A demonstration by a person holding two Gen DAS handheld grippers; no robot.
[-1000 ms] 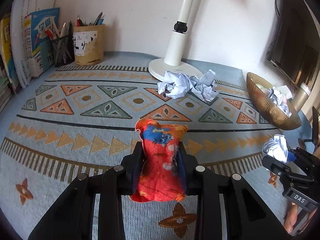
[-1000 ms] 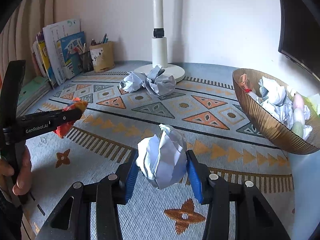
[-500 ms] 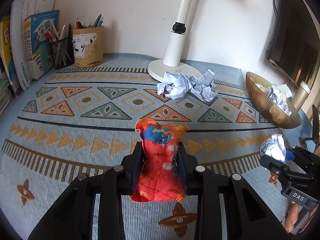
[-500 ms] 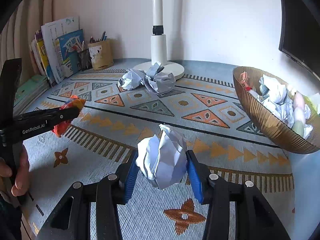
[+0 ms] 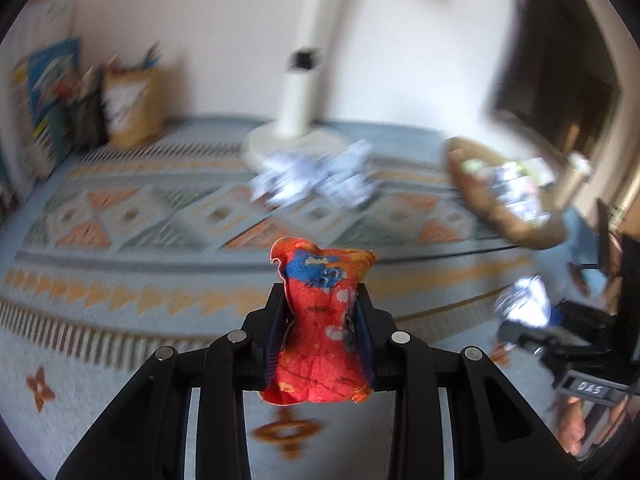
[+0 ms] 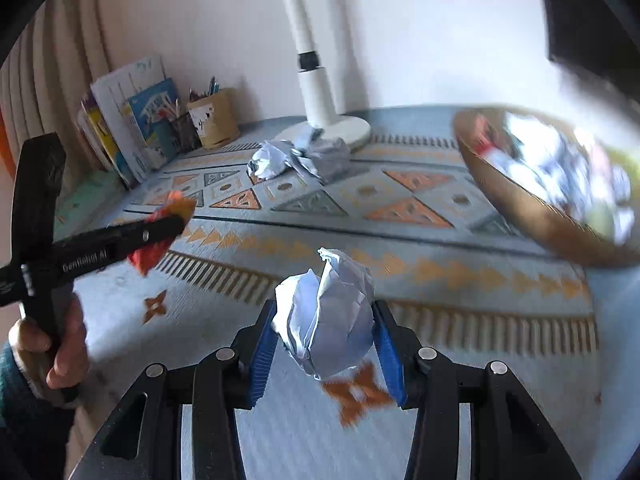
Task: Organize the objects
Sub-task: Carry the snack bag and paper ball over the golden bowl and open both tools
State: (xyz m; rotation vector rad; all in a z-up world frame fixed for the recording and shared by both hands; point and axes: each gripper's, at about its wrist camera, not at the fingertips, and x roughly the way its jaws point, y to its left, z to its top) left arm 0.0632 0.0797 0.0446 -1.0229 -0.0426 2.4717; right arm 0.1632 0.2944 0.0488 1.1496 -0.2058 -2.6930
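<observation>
The left gripper (image 5: 320,332) is clamped on a red snack packet (image 5: 320,344), held above the patterned cloth (image 5: 120,240). In the right wrist view its side reads "GenRobot.AI". The right gripper (image 6: 325,340) is clamped on a crumpled paper ball (image 6: 326,314), also clear of the cloth. A brown bowl (image 6: 532,208) to the right holds more paper wads. The left wrist view is blurred; a tag near the right gripper appears to read "DAS". Loose crumpled paper (image 6: 300,158) lies beside the white lamp base (image 6: 344,130).
</observation>
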